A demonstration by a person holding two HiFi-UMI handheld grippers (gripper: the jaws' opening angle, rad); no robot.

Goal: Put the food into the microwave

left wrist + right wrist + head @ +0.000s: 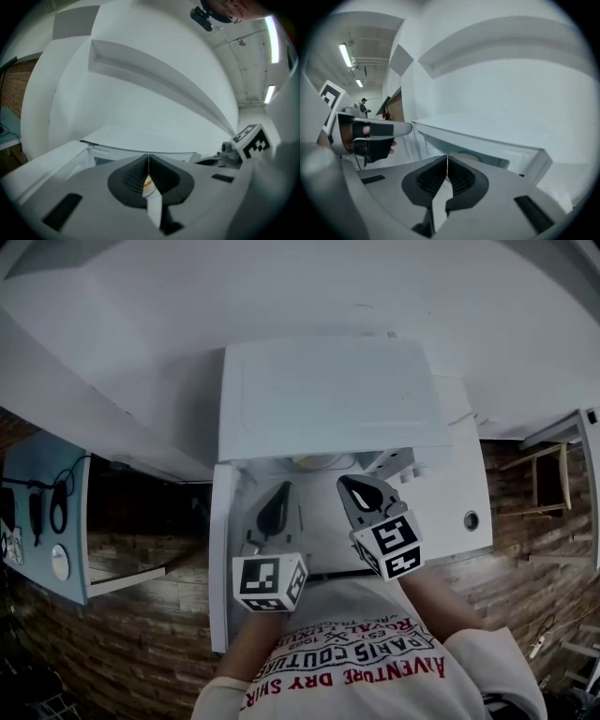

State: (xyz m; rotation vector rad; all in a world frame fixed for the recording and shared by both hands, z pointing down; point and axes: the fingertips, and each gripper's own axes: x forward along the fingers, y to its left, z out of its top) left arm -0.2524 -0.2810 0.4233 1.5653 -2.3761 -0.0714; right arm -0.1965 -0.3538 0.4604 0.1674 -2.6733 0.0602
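Claws both pinched shut and empty: left claw [148,157], right claw [447,158], facing open microwave [328,399], door [221,559] hanging left.

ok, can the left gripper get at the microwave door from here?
Probably yes: the door stands open just beside the left gripper, nothing between them, though its jaws are shut.

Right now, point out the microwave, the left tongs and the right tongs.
microwave [328,399], head view, on its white top panel.
left tongs [148,158], left gripper view, where the closed tips meet.
right tongs [447,157], right gripper view, where the closed tips meet.
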